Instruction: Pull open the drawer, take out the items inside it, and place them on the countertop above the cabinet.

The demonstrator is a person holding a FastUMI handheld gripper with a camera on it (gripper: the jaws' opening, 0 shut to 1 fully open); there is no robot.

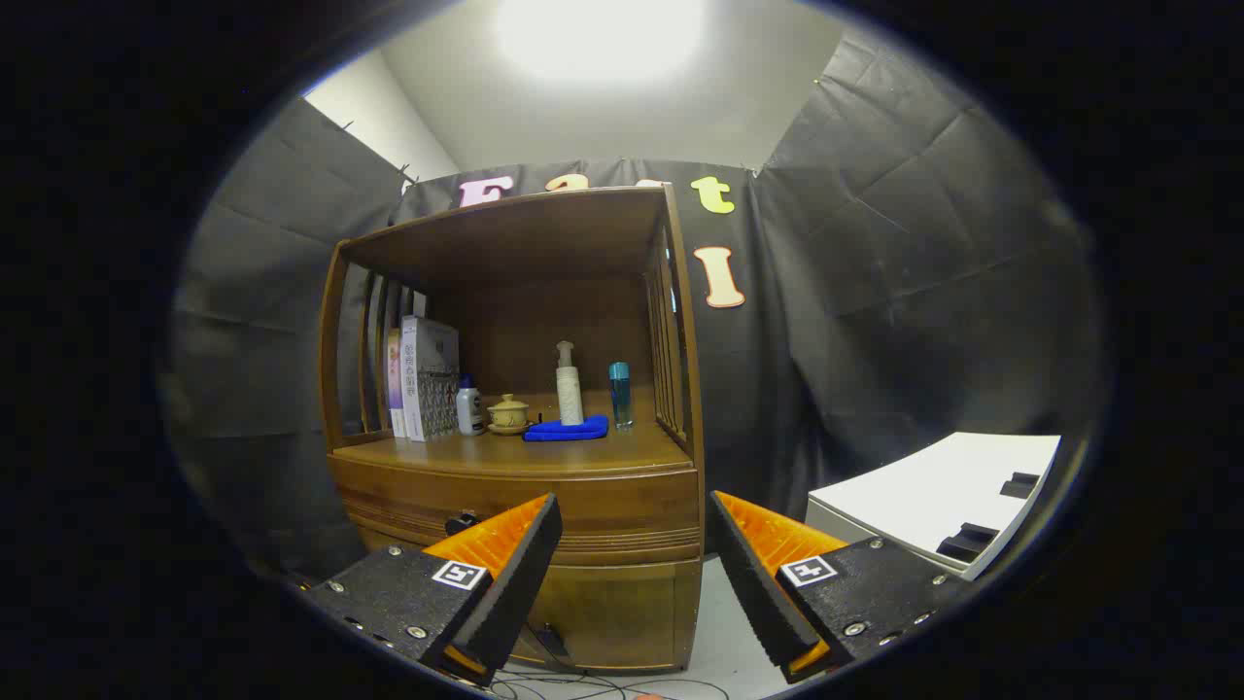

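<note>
On the left side of the wooden cabinet (525, 506) some books (423, 379) stand upright on the tabletop (505, 455), with a mesh holder (439, 403) just beside them. Next comes a small white bottle (469, 406), then a yellow lidded cup (508, 414). A blue cloth (569, 429) lies near the middle, and a white pump bottle (569, 384) stands on it or just behind it; I cannot tell which. To the right stands a blue bottle (620, 394), near the slatted side wall.

Under the tabletop is the drawer (544, 506), and it is closed. Its front runs from left to right, so its long axis is horizontal. A dark knob (461, 522) sits on the left part of the front, partly hidden behind the left finger.

The gripper (634, 564) has its jaws wide apart and they hold nothing. The drawer front is beyond the fingers, not touching them. The knob is not between the jaws; it lies to the left of the gap and a little ahead. In my judgement, the gripper must shift to the left and go forward, so that the knob comes between the jaws before they can close.

Far to the right, well apart from the cabinet, a white surface (933, 496) carries two dark blocks (972, 540).
</note>
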